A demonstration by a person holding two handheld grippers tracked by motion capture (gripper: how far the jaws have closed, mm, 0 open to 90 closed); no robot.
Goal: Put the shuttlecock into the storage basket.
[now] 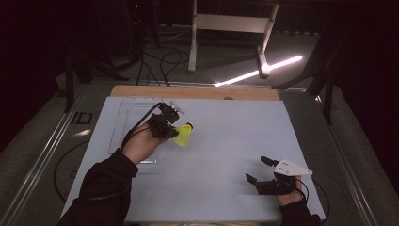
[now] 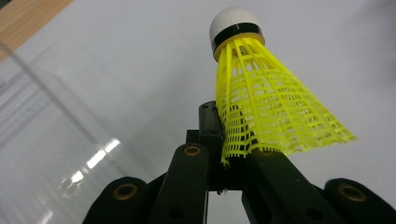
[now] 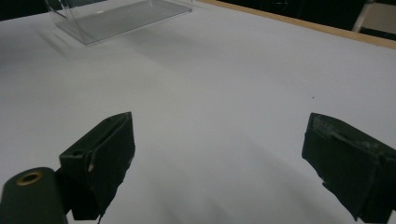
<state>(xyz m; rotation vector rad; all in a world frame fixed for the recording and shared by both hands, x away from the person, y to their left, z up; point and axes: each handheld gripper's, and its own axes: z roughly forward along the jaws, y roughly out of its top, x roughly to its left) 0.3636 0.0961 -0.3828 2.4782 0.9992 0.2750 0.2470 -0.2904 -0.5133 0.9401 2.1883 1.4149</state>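
Note:
A yellow plastic shuttlecock (image 1: pixel 183 135) with a white cork tip hangs above the white table sheet (image 1: pixel 226 141), left of the middle. My left gripper (image 1: pixel 172 131) is shut on the edge of its mesh skirt. In the left gripper view the shuttlecock (image 2: pixel 261 102) rises from between the closed jaws, cork end pointing away from the camera. My right gripper (image 1: pixel 257 169) rests at the front right of the sheet, open, with nothing between its fingers (image 3: pixel 100 158). A clear plastic tray (image 1: pixel 127 127) lies flat on the sheet beside the left hand.
The clear tray (image 3: pixel 116 16) sits at the far left in the right gripper view. A wooden table edge (image 1: pixel 193 92) borders the sheet at the back. Cables and a white stand leg (image 1: pixel 192 42) lie on the dark floor beyond.

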